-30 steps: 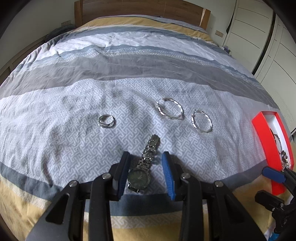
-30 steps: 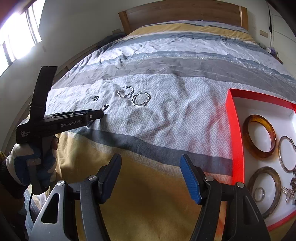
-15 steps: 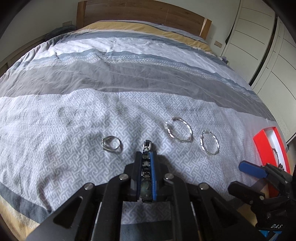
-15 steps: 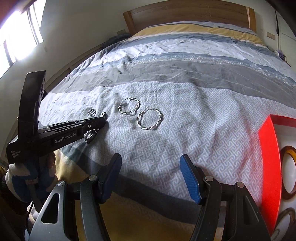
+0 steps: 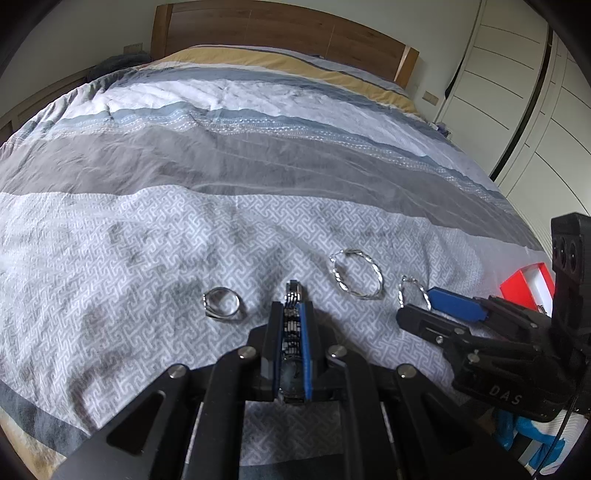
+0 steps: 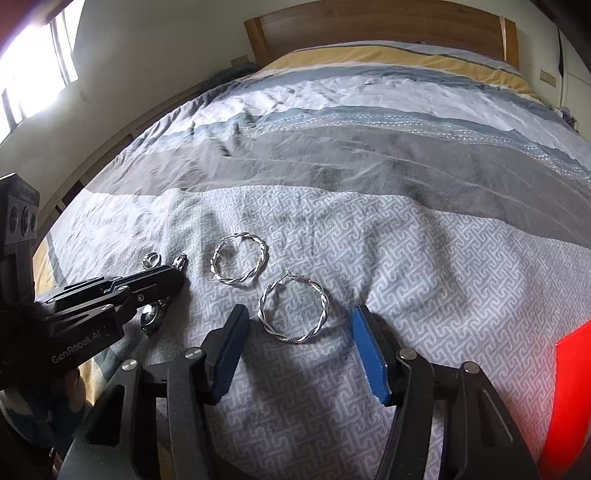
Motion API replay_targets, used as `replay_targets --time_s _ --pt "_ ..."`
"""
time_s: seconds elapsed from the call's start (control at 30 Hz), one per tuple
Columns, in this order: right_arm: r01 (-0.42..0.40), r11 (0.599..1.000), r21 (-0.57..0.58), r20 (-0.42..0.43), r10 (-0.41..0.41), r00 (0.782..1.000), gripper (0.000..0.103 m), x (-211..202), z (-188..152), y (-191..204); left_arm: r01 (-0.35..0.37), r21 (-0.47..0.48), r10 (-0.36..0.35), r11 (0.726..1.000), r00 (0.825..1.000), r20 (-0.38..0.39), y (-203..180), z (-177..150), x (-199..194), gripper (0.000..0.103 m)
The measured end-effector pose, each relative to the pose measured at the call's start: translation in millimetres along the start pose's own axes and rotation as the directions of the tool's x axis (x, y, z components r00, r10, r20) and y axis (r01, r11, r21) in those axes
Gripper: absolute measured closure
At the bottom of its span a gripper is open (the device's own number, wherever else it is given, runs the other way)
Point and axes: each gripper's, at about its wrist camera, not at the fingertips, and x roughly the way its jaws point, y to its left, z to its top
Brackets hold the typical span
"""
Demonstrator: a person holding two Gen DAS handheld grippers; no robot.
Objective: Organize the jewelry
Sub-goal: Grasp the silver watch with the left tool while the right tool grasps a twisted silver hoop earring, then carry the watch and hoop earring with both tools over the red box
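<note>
Left tongs (image 5: 291, 317) are clamped on the dark-faced silver metal link watch (image 5: 292, 325), lying on the grey-patterned striped bed (image 5: 147, 240). Right tongs (image 6: 299, 343) have just been narrowing, half wide, straddling 1 twisted silver hoop earring (image 6: 293, 312) without touching. Second twisted hoop (image 6: 239, 265) sits at 10 o'clock from it, small silver ring (image 5: 222, 307) at 9 o'clock of the watch.

A home bedroom is showing here. A wide bed (image 5: 258, 155) is filling both views, lying under a striped grey, white and tan duvet (image 6: 369, 155), with a wooden headboard (image 5: 280, 33) standing against the wall. White wardrobe doors (image 5: 524, 92) are lining one side, and daylight is coming through a window (image 6: 33, 66) on the other.
</note>
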Motion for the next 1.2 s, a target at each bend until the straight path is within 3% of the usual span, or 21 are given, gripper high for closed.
replay_targets --time_s 0.07,0.43,0.73,1.0,1.2 --pt "0.010 1.000 0.001 -0.004 -0.010 1.000 0.065 3 1 -2 -0.002 0.000 0.002 1.000 1.000 0.001 0 0 0 0.095" --pt "0.016 1.000 -0.003 0.006 -0.016 1.000 0.065 -24 -14 -1 -0.041 0.014 0.041 0.999 0.999 -0.006 -13 -5 -17 0.095" --pt "0.009 1.000 0.001 0.014 -0.009 1.000 0.065 -80 -44 0 -0.070 0.041 0.070 0.997 0.998 -0.002 -43 -12 -59 0.095" --pt "0.012 1.000 0.021 0.083 -0.013 0.996 0.065 -151 -61 -6 -0.045 0.099 0.044 0.994 0.999 0.012 -96 -19 -98 0.095" --pt "0.061 0.996 0.062 0.137 -0.069 0.988 0.065 -203 -73 -43 0.020 0.175 -0.027 0.984 0.999 0.034 -164 -13 -110 0.095"
